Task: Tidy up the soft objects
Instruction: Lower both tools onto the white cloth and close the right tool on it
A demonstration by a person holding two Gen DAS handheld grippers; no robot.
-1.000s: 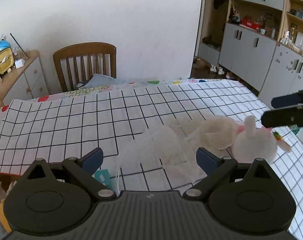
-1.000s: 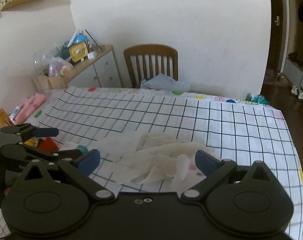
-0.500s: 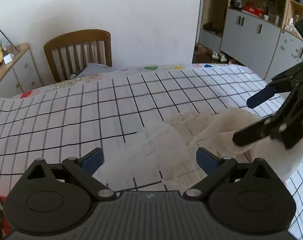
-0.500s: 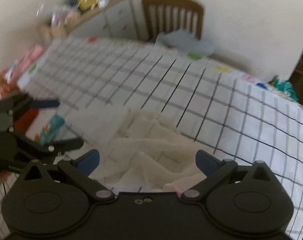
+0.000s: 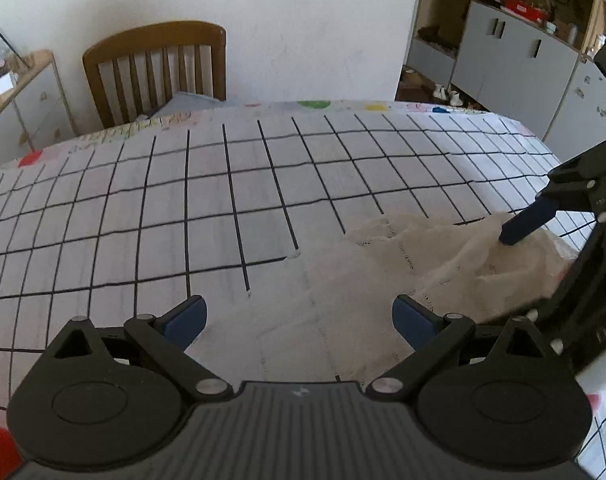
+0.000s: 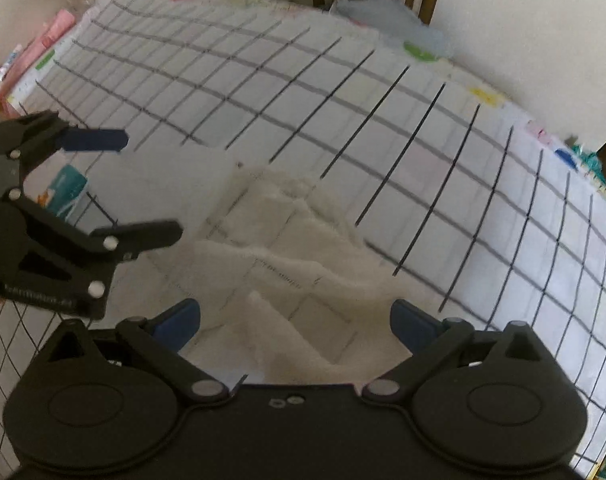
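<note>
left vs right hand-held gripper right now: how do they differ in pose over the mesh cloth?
The right hand-held gripper straddles the bunched, raised part of the white mesh cloth; the left hand-held gripper sits over its flat, thin edge. The right one's view tilts steeply down, the left one's looks out across the table. Both are open, neither gripping.

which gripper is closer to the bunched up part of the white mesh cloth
Right. The right gripper hangs open over the mesh cloth bunch, one fingertip at it. The left gripper is open over its flat edge.
</note>
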